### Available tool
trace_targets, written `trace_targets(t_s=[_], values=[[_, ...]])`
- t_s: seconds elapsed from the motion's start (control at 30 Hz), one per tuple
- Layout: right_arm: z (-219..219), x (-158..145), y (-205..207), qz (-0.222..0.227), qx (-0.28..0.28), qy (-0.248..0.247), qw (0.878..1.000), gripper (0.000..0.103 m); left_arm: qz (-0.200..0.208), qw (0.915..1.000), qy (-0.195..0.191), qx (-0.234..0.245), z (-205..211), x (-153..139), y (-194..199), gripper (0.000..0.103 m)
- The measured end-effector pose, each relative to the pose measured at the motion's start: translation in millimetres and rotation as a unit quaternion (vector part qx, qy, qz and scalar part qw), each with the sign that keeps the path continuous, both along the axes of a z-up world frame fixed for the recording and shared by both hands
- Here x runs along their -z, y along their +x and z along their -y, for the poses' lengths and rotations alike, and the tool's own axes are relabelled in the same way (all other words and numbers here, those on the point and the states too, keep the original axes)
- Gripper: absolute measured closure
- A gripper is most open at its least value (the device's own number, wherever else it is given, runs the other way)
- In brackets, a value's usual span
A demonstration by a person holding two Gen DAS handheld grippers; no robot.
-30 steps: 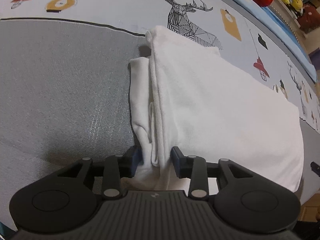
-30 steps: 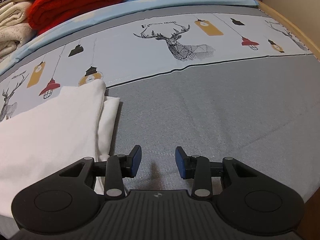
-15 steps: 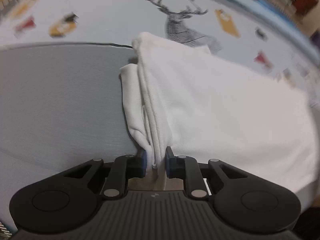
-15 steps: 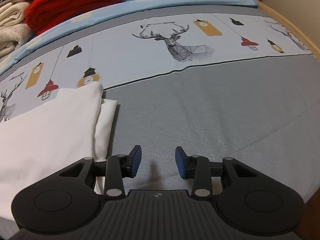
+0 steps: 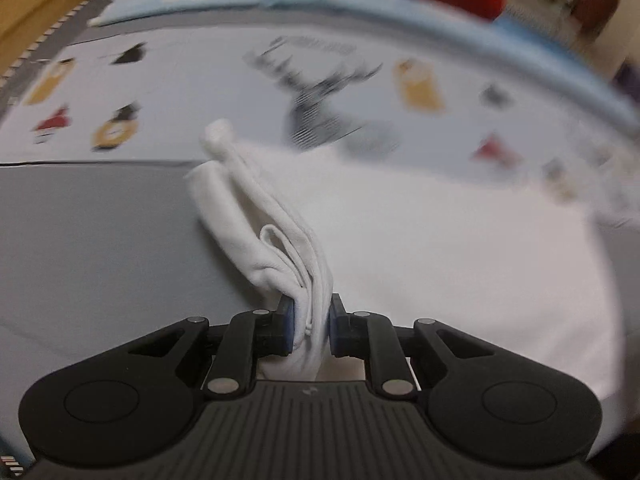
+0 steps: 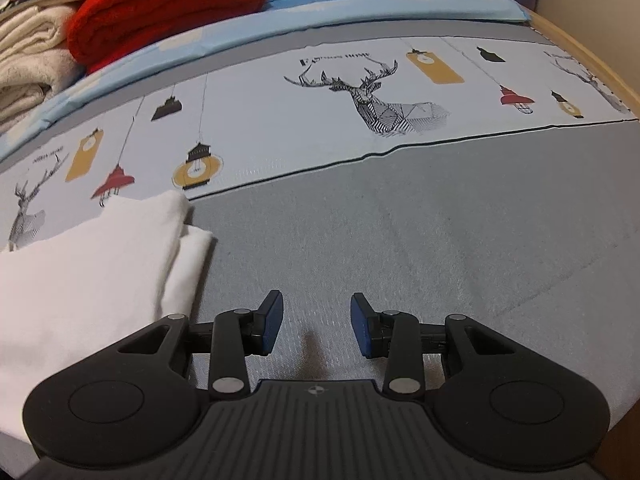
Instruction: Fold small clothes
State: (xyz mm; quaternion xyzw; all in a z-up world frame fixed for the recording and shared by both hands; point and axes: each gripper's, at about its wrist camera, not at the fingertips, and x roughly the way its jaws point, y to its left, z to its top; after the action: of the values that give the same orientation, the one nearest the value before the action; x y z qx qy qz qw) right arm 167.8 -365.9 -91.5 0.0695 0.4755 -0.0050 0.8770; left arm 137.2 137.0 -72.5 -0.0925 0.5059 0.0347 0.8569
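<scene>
My white garment lies on the bed, partly folded into a broad flat slab, straddling the dark seam where the grey weave meets the pale printed band. It is soft, matte knit, smooth on top, with its layered edge gathered into ropey pleats and a small hemmed loop standing up from them. My left tongs are narrow and clamped on that bunched edge, blue pads pressing the cloth from both sides, the tool tilted steeply down and the fabric rising in a ridge toward the far corner. The left view is blurred away from the grip. My right tongs stand about half open with nothing between the pads, angled down over bare grey bedding just beside the garment's stepped corner. Beyond the garment, the band shows a line-drawn stag and hanging lamps; further back sit a red knit and cream towels.
</scene>
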Motion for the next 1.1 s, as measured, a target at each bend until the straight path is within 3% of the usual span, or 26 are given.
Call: trace_targets(t_s=[0.2, 0.33, 0.43, 0.5, 0.57, 0.6, 0.7, 0.77, 0.9, 1.03, 1.1], values=[[-0.6, -4.4, -0.9, 0.008, -0.011, 0.006, 1.000, 0.064, 0.051, 0.9883, -0.129, 0.064, 60.2, -31.6, 10.5, 0.086], [-0.4, -4.5, 2.1, 0.006, -0.007, 0.010, 1.000, 0.064, 0.052, 0.9771, -0.181, 0.098, 110.8, -36.8, 20.4, 0.086], [-3.7, -4.6, 3.5, 0.006, -0.006, 0.015, 1.000, 0.064, 0.046, 0.9700, -0.210, 0.114, 148.8, -35.6, 30.9, 0.079], [-7.1, -4.3, 4.6, 0.006, -0.007, 0.017, 1.000, 0.064, 0.053, 0.9564, -0.257, 0.129, 159.5, -39.3, 34.2, 0.077], [-10.9, -4.2, 5.7, 0.007, -0.008, 0.021, 1.000, 0.064, 0.083, 0.9387, -0.312, 0.122, 153.6, -48.0, 31.1, 0.064], [-12.5, -5.2, 6.1, 0.011, -0.009, 0.027, 1.000, 0.064, 0.097, 0.9372, -0.315, 0.114, 147.9, -52.2, 28.4, 0.062], [-18.1, -12.4, 5.1, 0.036, -0.022, 0.058, 0.997, 0.064, 0.096, 0.9492, -0.292, 0.068, 117.6, -48.3, 26.1, 0.062], [-24.8, -15.9, 5.8, 0.050, -0.042, 0.078, 0.995, 0.064, 0.063, 0.9602, -0.270, 0.036, 101.2, -36.2, 24.8, 0.062], [-45.5, -14.7, 13.0, 0.040, -0.078, 0.150, 0.985, 0.064, 0.005, 0.9806, -0.194, 0.029, 84.5, -17.1, 21.0, 0.062], [-80.5, -2.2, 24.8, -0.001, -0.100, 0.220, 0.970, 0.051, -0.013, 0.9855, -0.163, 0.045, 77.7, -6.7, 20.4, 0.062], [-98.5, 9.8, 32.4, -0.031, -0.099, 0.232, 0.967, 0.050, -0.022, 0.9867, -0.150, 0.057, 80.9, -4.2, 19.0, 0.062]])
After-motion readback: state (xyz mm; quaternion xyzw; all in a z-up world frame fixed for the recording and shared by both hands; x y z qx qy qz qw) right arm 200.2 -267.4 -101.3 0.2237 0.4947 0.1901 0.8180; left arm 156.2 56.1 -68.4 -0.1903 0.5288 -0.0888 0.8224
